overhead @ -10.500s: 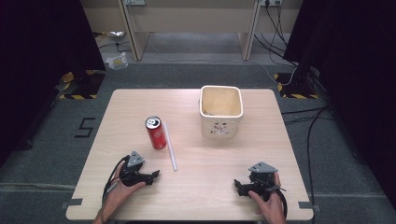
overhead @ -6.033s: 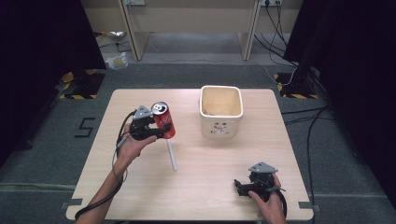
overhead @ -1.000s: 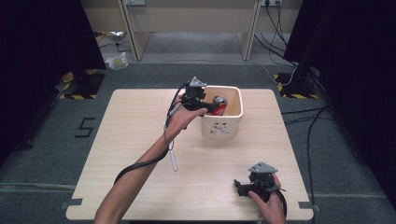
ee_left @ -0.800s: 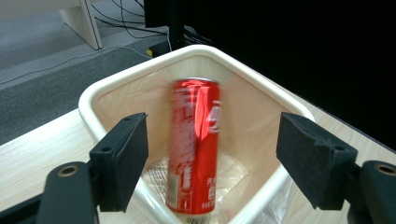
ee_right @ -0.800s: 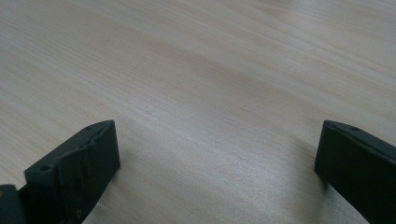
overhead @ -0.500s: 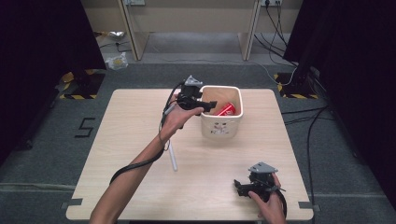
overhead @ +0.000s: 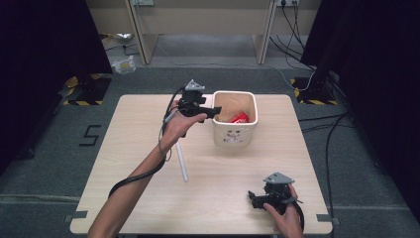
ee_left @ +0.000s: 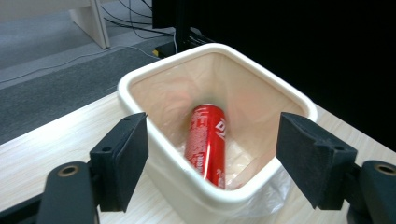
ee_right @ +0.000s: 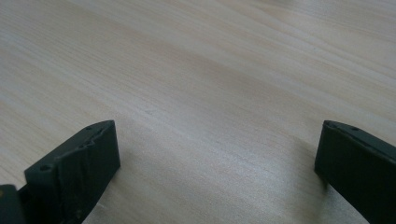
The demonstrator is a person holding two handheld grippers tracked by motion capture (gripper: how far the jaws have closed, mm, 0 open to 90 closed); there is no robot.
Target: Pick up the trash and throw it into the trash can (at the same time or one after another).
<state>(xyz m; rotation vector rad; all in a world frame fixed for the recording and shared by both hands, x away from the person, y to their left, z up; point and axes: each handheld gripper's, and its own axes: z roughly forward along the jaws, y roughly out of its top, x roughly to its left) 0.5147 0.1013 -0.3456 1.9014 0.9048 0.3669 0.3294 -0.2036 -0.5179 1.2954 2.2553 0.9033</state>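
A red can [ee_left: 208, 142] lies tilted inside the cream bin [ee_left: 299, 100], leaning on the clear plastic liner [ee_left: 275, 189] that lines it, its top end toward the far wall. In the high view the can [overhead: 238, 118] shows as a red patch low in the bin [overhead: 235, 135], just past the tips of the left tongs [overhead: 214, 112].

The left tongs [ee_left: 212, 161] are spread wide and hold nothing. In the left gripper view their jaws stand on either side of the bin's near corner, one outside the near wall, the other over the rim on the opposite side, with the can between and beyond them. The left hand [overhead: 179, 127] holds them raised at the bin's rim, the forearm reaching up from the near edge of the tabletop [overhead: 124, 148].

A clear, pale tube [overhead: 182, 161] lies flat on the tabletop under that forearm, near the left tongs and well apart from the right ones.

The right tongs [overhead: 253, 199] sit low at the near right of the tabletop, gripped by the right hand [overhead: 283, 215], well apart from the bin. In the right gripper view they [ee_right: 217, 163] are spread wide, with bare pale wood [ee_right: 210, 70] between the jaws.
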